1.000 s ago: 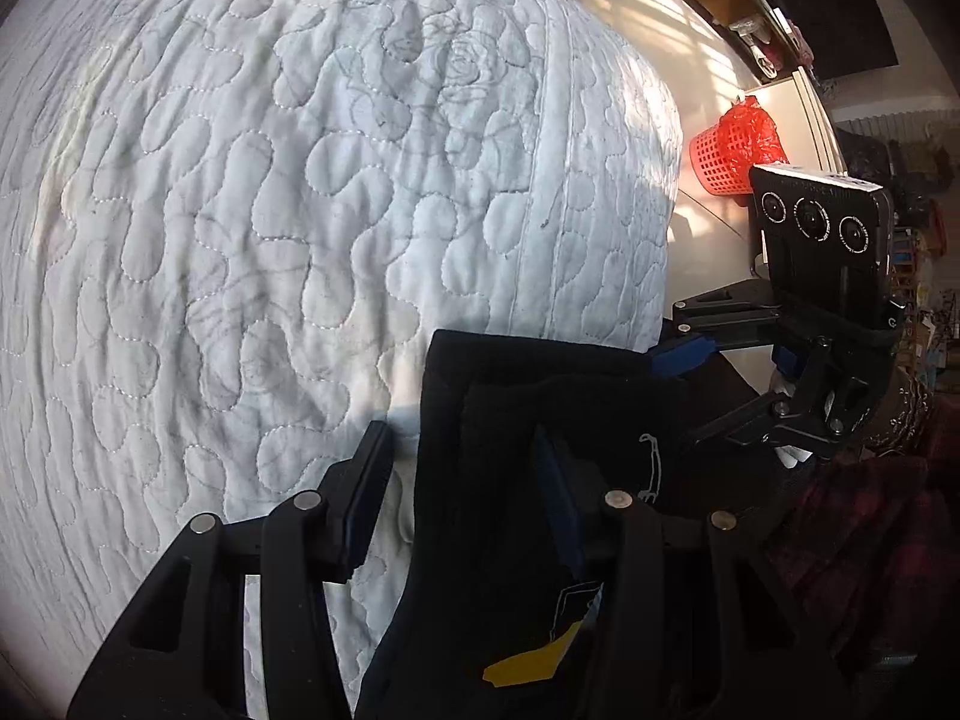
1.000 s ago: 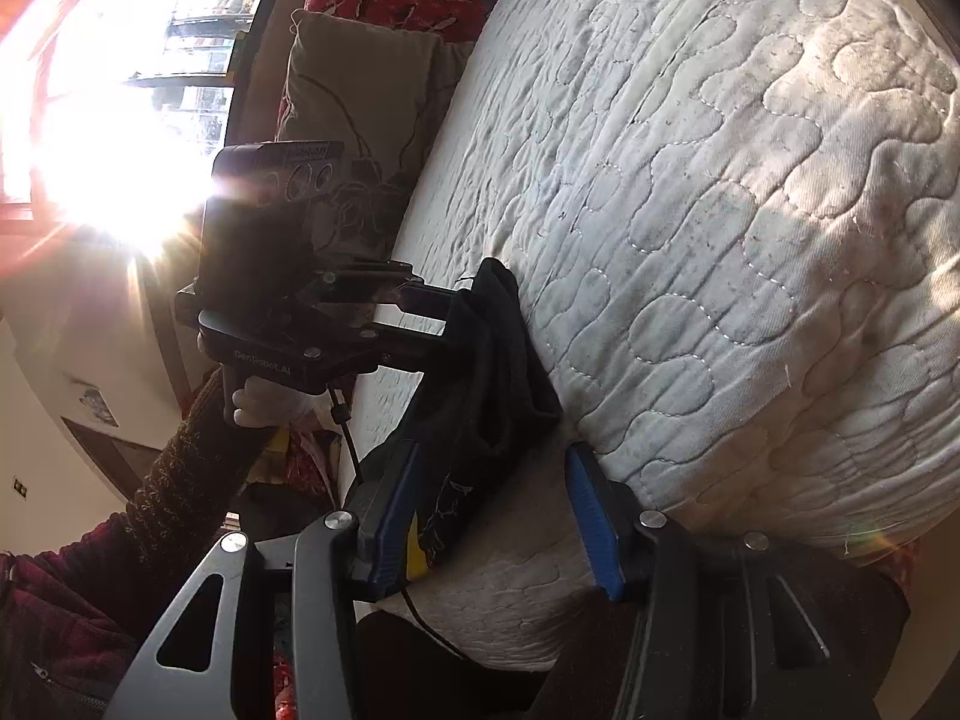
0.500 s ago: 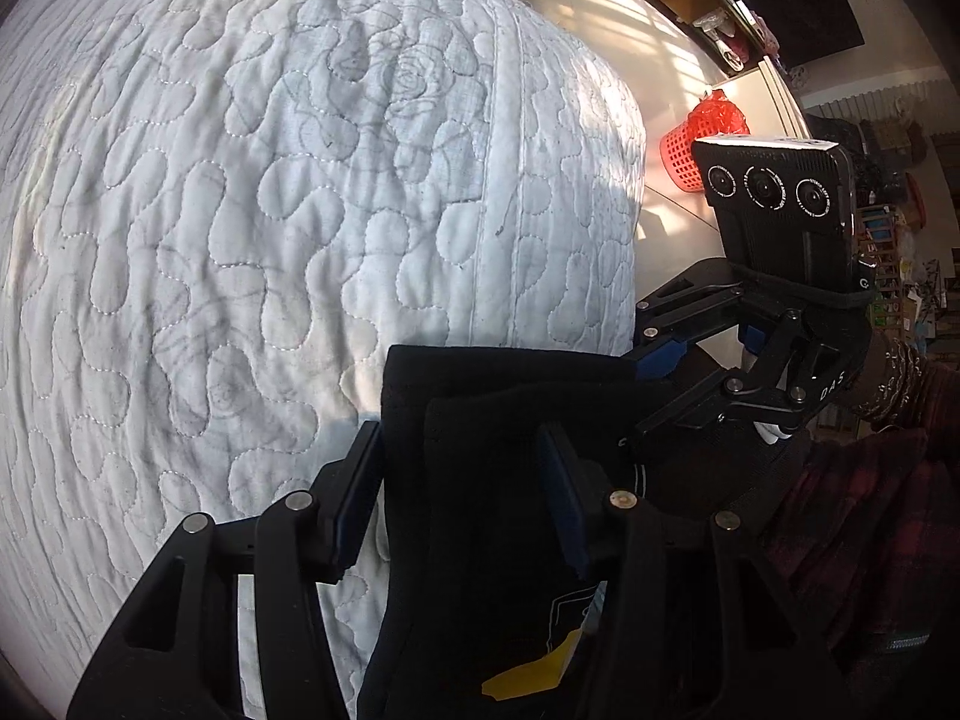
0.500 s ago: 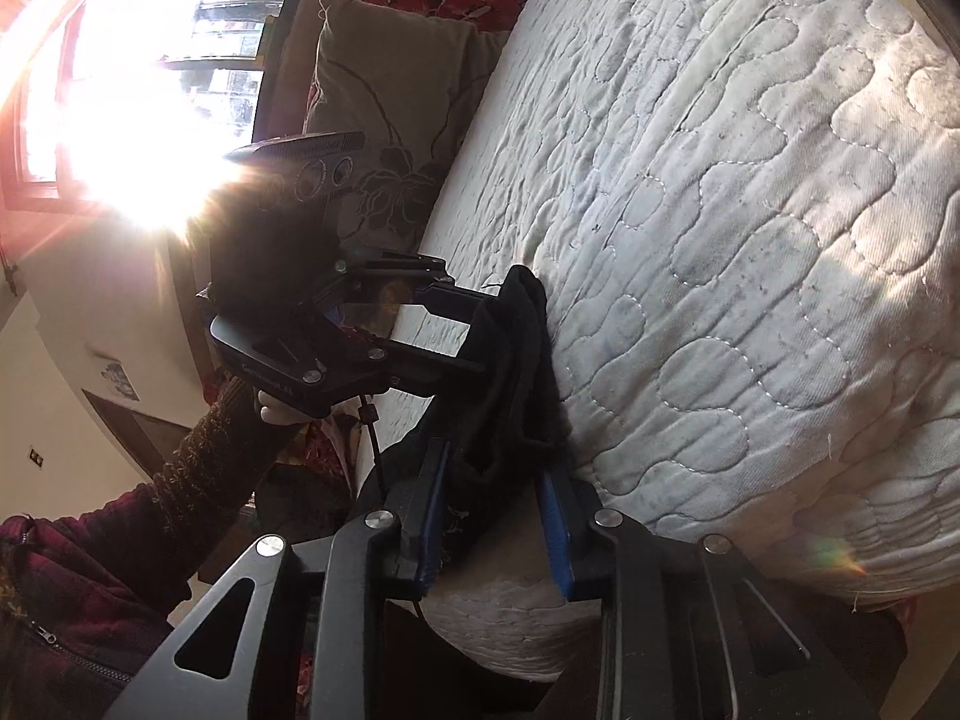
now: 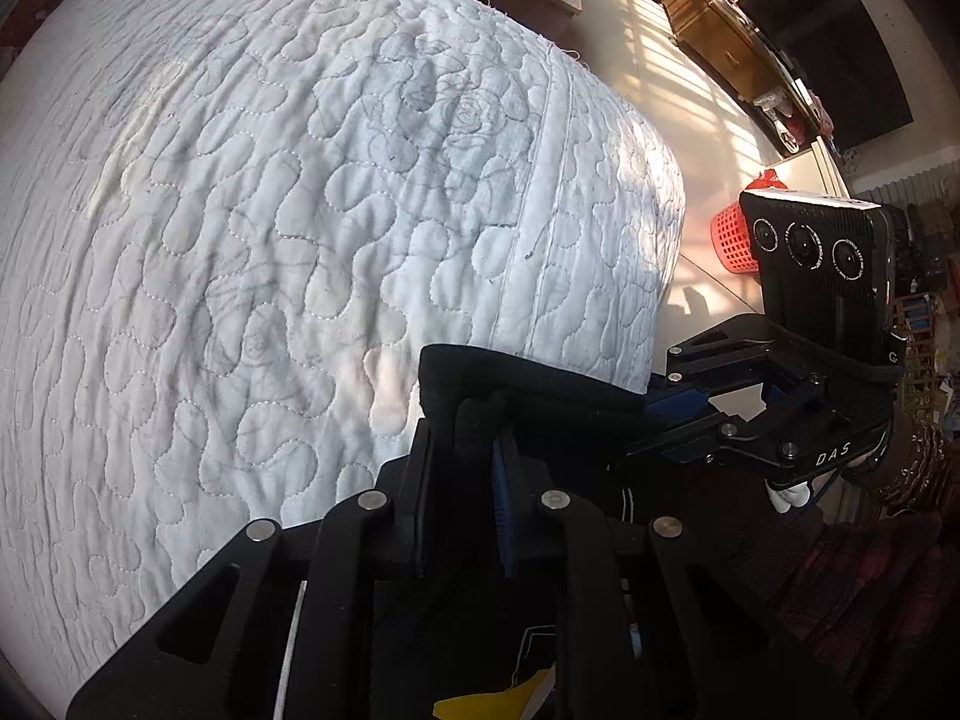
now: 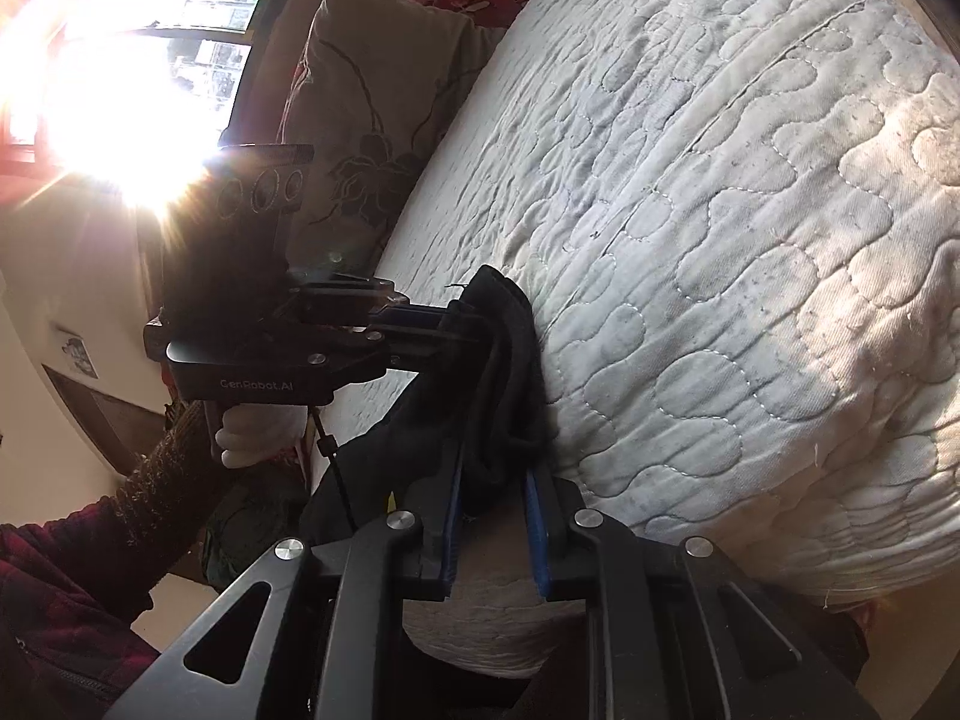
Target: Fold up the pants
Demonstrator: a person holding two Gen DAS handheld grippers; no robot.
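- Two grippers pinch one edge of the black pants [image 5: 540,384] at the near edge of the white quilted bed [image 5: 288,252].
- The left gripper [image 5: 462,450] has just closed, pads clamping bunched fabric.
- The right gripper [image 6: 492,480] has just narrowed onto the same edge.

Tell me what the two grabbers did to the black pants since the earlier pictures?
Both closed. The left gripper and the right gripper stood open around the black pants and have just been closing; each now pinches the top edge. The pants have stayed at the edge of the white quilt.
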